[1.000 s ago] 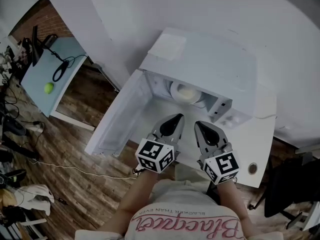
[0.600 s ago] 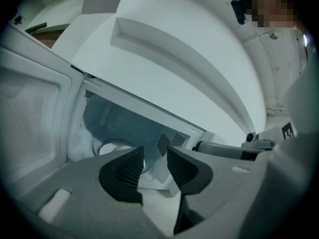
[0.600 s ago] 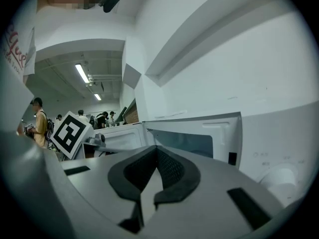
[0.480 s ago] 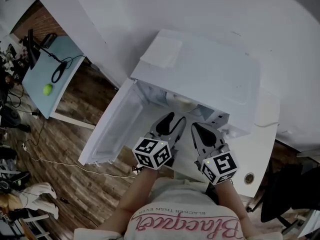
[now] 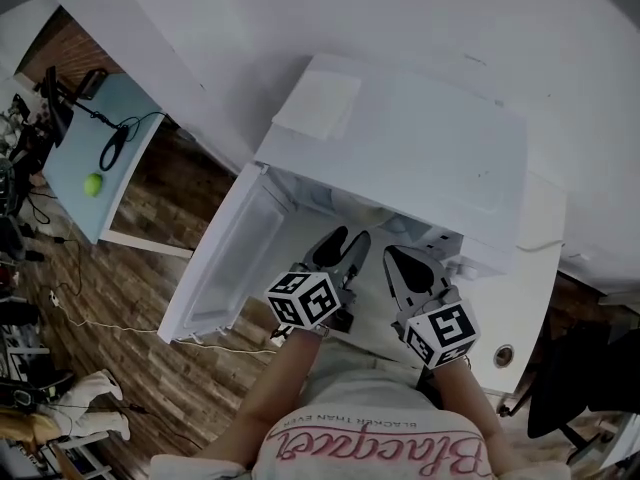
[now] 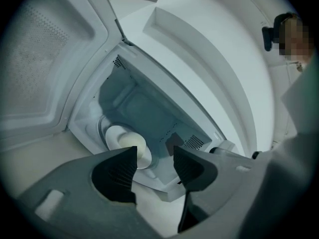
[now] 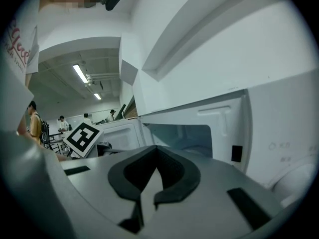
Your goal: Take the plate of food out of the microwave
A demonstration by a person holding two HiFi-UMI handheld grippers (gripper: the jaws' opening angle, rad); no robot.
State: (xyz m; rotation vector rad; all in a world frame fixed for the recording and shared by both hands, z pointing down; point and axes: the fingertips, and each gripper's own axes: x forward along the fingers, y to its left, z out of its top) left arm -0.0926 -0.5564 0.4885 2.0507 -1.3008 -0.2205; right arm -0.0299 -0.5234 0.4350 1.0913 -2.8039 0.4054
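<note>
**While the plate sits deep in the oven, the left fingers stand released in front of it**

Seen from above, a white microwave (image 5: 400,158) stands on a white table (image 5: 520,308); its door (image 5: 225,268) is swung wide to the left, so the cavity is open toward the person; both grippers are just outside that opening, side by side and pointing in, nearly level. The left gripper (image 6: 155,156) is rolled to one side and looks straight into the cavity; its fingers have just been opening and now stand apart with nothing between them. The right gripper (image 7: 156,151) sits nearer the control-panel side, its fingers clenched together on nothing. The plate of food (image 6: 124,142), a round white dish with a pale mound on it, lies flat on the cavity floor toward the back; from the left gripper view it is ahead of the fingers and a little to the left of their gap, well apart from them. Being round, it has no long axis to favour; judged from this, the left hand has the straighter reach.
</note>
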